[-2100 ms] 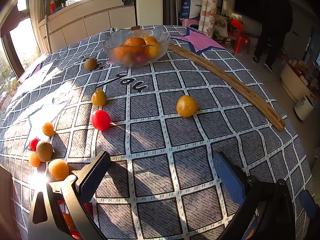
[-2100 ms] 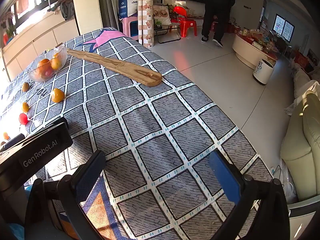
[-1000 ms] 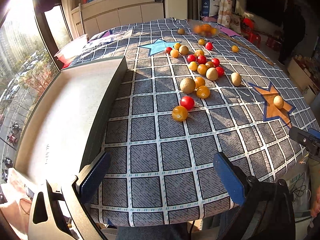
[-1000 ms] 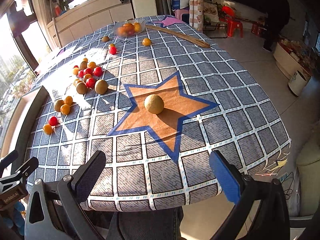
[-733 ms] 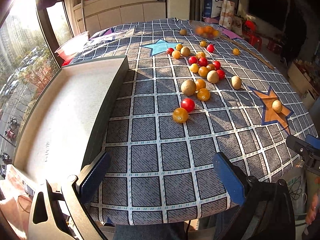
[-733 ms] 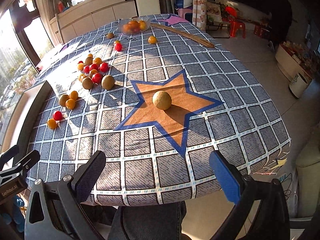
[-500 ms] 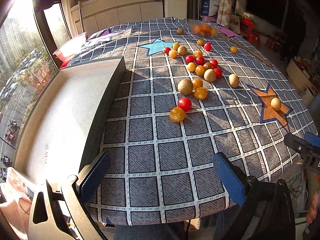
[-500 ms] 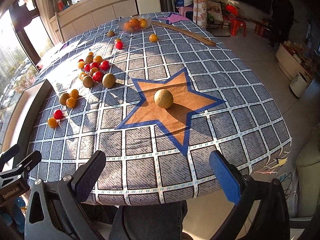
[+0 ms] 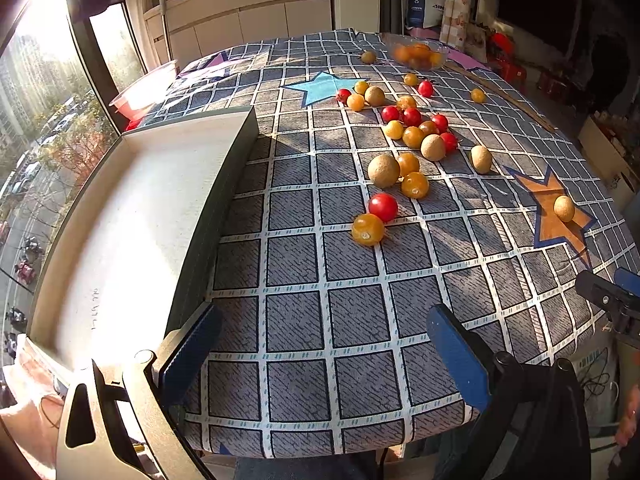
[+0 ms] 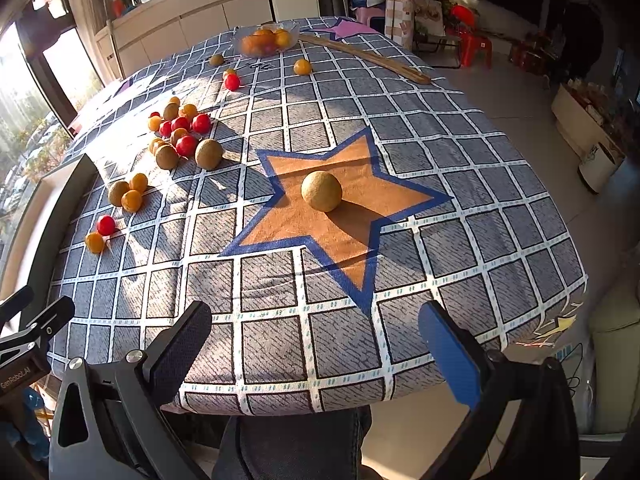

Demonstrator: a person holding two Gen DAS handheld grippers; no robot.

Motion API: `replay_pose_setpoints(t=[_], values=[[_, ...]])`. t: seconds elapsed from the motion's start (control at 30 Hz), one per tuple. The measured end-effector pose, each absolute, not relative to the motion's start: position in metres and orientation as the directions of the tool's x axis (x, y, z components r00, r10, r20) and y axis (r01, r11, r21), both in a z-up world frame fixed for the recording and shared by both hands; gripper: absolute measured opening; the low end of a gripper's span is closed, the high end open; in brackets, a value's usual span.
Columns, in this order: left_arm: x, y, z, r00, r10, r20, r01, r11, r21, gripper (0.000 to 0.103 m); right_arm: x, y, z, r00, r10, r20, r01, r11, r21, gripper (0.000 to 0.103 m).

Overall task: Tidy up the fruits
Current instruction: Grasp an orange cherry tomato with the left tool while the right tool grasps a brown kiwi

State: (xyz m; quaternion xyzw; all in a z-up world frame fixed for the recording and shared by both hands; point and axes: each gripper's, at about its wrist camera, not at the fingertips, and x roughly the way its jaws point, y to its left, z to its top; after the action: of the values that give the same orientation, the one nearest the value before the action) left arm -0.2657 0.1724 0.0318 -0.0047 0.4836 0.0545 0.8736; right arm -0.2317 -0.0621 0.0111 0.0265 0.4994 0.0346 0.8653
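Both grippers, left gripper (image 9: 326, 354) and right gripper (image 10: 316, 354), spread wide, empty; "GenRobot.AI" label (image 10: 15, 377) on left.

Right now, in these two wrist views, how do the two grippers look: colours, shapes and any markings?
The left gripper has a pale grey body with two flat blue pads. The right gripper has a black body, one black textured pad and one blue pad. The right view also shows white "GenRobot.AI" lettering on the left gripper's black side.

We note low sun through the window (image 9: 60, 80), white cabinets (image 9: 240, 24), tiled floor (image 10: 500, 92), red stool (image 10: 474, 46).
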Motion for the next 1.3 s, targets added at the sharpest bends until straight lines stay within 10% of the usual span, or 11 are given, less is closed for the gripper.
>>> replay_pose_setpoints(t=[0.63,1.0,1.13,1.3], values=[[-0.227,0.161,0.019,0.546,0.069,-0.835,-0.041,0.998,0.056,0.102,-0.204,-0.068,0.008,0.516,0.098,-0.851,-0.047,0.995,0.086,0.102],[-0.211,0.159,0.01,0.519,0.027,-0.854,-0.032,0.999,0.012,0.07,-0.162,-0.054,-0.002,0.518,0.078,-0.852,-0.068,0.996,0.05,0.08],[-0.209,0.155,0.013,0.526,0.016,-0.85,-0.021,1.0,0.006,0.037,-0.155,-0.046,-0.002,0.528,0.033,-0.849,-0.069,0.998,-0.004,0.071],[-0.212,0.159,0.014,0.529,-0.001,-0.849,-0.03,0.999,-0.02,0.023,-0.152,-0.042,0.002,0.531,0.074,-0.844,-0.099,0.995,0.025,0.029]])
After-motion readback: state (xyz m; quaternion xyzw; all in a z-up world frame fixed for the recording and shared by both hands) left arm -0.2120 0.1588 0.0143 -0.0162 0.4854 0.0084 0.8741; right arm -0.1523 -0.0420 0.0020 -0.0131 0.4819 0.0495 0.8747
